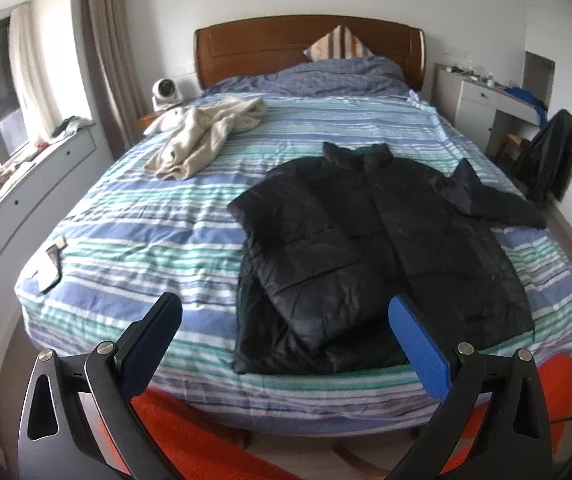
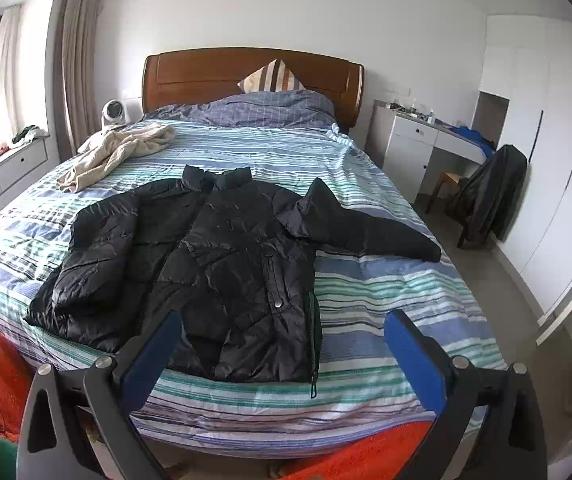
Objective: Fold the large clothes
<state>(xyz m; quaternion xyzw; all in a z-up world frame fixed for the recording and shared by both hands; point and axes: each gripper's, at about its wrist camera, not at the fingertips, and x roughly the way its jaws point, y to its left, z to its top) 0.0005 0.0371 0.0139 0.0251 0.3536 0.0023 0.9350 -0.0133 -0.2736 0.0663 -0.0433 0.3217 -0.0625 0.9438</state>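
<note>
A black puffer jacket [image 1: 370, 240] lies face up near the foot of the striped bed [image 1: 146, 216]. Its left sleeve is folded over the body; its right sleeve [image 2: 366, 228] stretches out to the right. The jacket also shows in the right wrist view [image 2: 214, 256]. My left gripper [image 1: 286, 320] is open and empty, hovering off the foot of the bed before the jacket's hem. My right gripper [image 2: 284, 338] is open and empty, also just short of the hem.
A crumpled beige garment [image 1: 206, 132] lies at the far left of the bed. A dark flat object [image 1: 52, 264] lies near the left edge. A wooden headboard [image 1: 310, 48], pillow and white fan stand behind. A white desk [image 2: 418, 152] and a chair with a dark coat [image 2: 490, 188] stand right. An orange rug [image 2: 378, 452] covers the floor.
</note>
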